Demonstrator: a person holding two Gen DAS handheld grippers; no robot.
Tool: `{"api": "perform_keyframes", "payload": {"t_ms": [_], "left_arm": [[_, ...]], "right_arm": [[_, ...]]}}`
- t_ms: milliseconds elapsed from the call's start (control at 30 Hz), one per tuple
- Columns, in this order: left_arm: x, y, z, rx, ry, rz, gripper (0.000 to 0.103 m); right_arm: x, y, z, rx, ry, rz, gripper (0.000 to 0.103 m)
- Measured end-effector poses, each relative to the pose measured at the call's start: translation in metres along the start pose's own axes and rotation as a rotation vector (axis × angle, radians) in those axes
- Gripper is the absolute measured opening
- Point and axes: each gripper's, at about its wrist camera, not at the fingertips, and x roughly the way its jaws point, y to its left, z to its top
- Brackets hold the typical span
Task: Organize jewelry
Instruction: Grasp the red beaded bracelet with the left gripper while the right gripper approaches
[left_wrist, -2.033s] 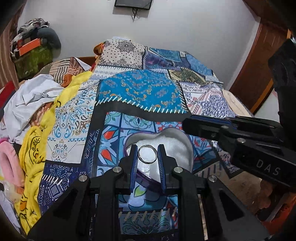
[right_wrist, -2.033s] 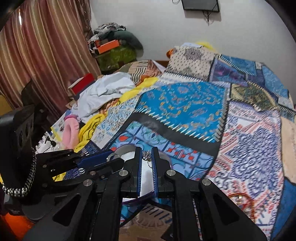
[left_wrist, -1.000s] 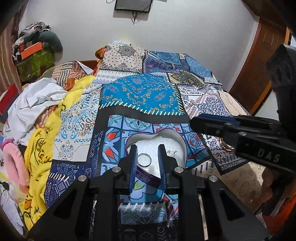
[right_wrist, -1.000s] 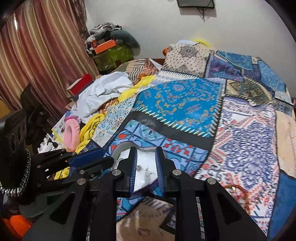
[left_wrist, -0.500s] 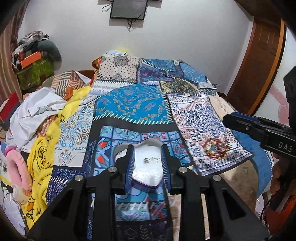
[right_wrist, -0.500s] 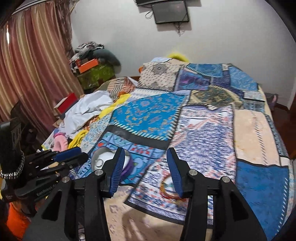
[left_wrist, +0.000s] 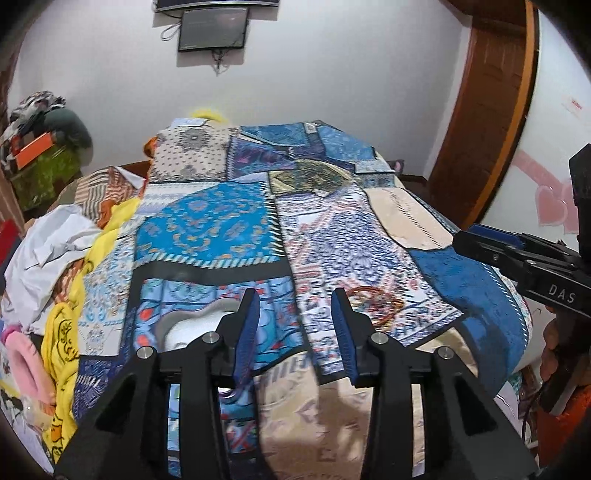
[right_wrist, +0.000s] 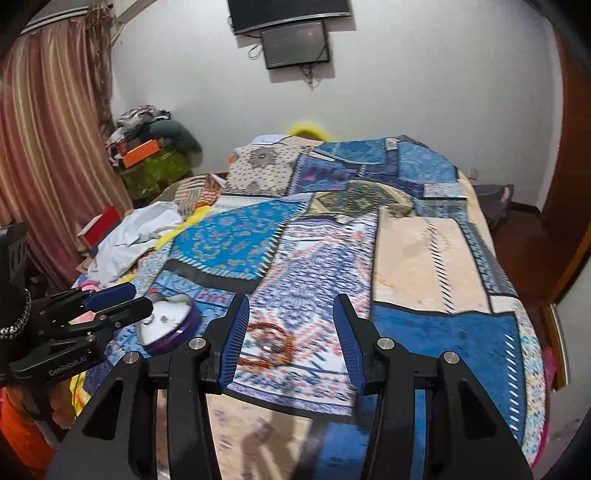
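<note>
1. Patchwork bedspread (right_wrist: 413, 240) fills the middle of both views. Pile of clothes (left_wrist: 48, 251) at left edge of the left wrist view; striped curtain (right_wrist: 55, 147) at upper left of the right wrist view; wall screen (right_wrist: 295, 44) at top centre.
2. Wooden door (left_wrist: 487, 122) at upper right of the left wrist view.
3. Left gripper (left_wrist: 295, 332) low and centre in its own view, fingers spread wide, nothing between them, held above the bed's near edge. Its left finger (left_wrist: 247, 332) partly covers the jewelry box.
4. Right gripper (right_wrist: 291, 336) low and centre in its own view, fingers wide apart and empty, raised over the bangles.
5. Heart-shaped jewelry box (right_wrist: 166, 328), white inside with purple wall, sits lower left in the right wrist view, just beside the left gripper's tips. Small items lie in it; too small to tell.
6. Red-and-gold bangles (right_wrist: 269, 341) lie loose on the bedspread, right of the box, apart from it.
</note>
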Motion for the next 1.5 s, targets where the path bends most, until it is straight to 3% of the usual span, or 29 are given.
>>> {"api": "perform_keyframes", "payload": {"t_ms": [267, 533, 767, 1000, 1067, 1167, 1500], "left_arm": [[0.028, -0.02, -0.004, 0.031, 0.062, -0.032, 0.039], [0.057, -0.019, -0.012, -0.001, 0.117, -0.021, 0.039], [0.076, -0.02, -0.01, -0.023, 0.143, -0.046, 0.022], [0.097, -0.024, -0.009, -0.033, 0.177, -0.07, 0.02], [0.1, -0.025, -0.01, -0.025, 0.171, -0.059, 0.01], [0.102, -0.024, -0.01, -0.032, 0.161, -0.065, 0.005], [0.077, -0.032, -0.002, -0.019, 0.106, -0.122, 0.004]], "right_arm": [[0.006, -0.022, -0.02, 0.036, 0.049, -0.02, 0.044], [0.021, -0.034, -0.034, 0.066, 0.101, -0.009, 0.044], [0.031, -0.04, -0.041, 0.082, 0.128, 0.001, 0.044], [0.037, -0.044, -0.043, 0.092, 0.138, 0.009, 0.044], [0.037, -0.045, -0.044, 0.095, 0.14, 0.012, 0.044], [0.038, -0.046, -0.044, 0.099, 0.144, 0.015, 0.044], [0.038, -0.043, -0.043, 0.1, 0.144, 0.017, 0.044]]}}
